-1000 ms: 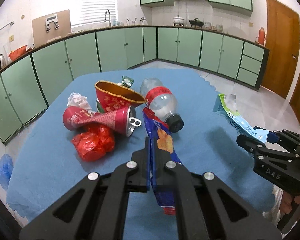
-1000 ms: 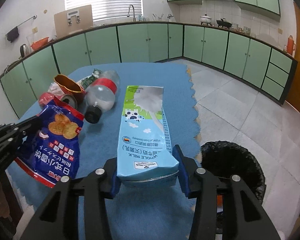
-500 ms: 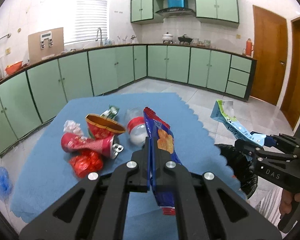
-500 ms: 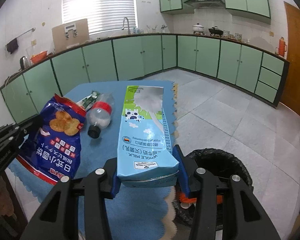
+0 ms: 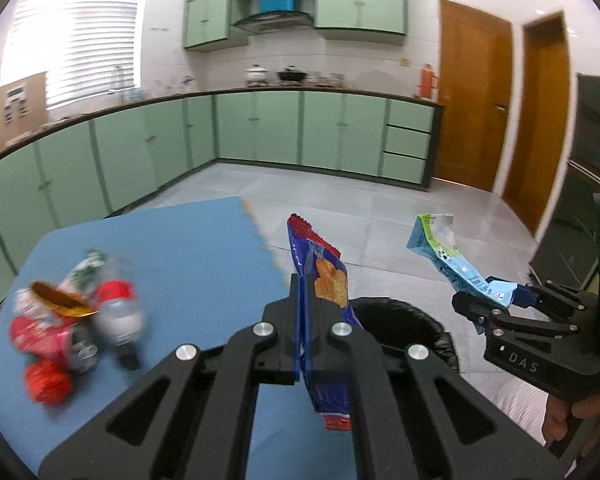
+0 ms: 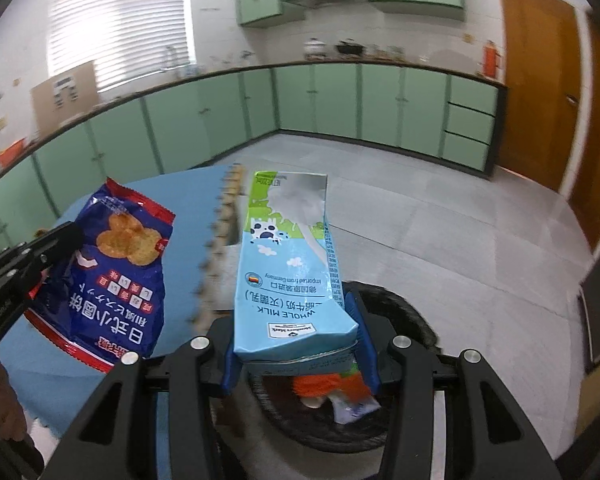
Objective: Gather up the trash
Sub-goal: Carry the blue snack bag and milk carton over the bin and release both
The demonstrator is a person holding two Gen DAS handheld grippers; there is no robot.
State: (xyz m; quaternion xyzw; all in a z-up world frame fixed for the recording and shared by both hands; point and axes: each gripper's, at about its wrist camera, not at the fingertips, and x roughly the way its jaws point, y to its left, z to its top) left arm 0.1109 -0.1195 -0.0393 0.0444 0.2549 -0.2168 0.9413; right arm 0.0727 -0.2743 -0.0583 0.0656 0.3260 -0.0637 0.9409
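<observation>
While gripper-held, milk carton [image 6: 290,268] lengthwise forward, top outward

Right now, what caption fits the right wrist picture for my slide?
Right gripper clamps a milk carton above the black bin; left gripper holds a snack bag beside it.

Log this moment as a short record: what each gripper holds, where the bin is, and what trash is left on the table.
left gripper: shut on the blue snack bag
right gripper: shut on the milk carton
trash bin: black-lined, on the floor past the table's edge, below the carton; some trash already inside
blue table cover: still carries a blurred pile with a plastic bottle, a red can, a red-and-gold paper cup and a red bag
</observation>
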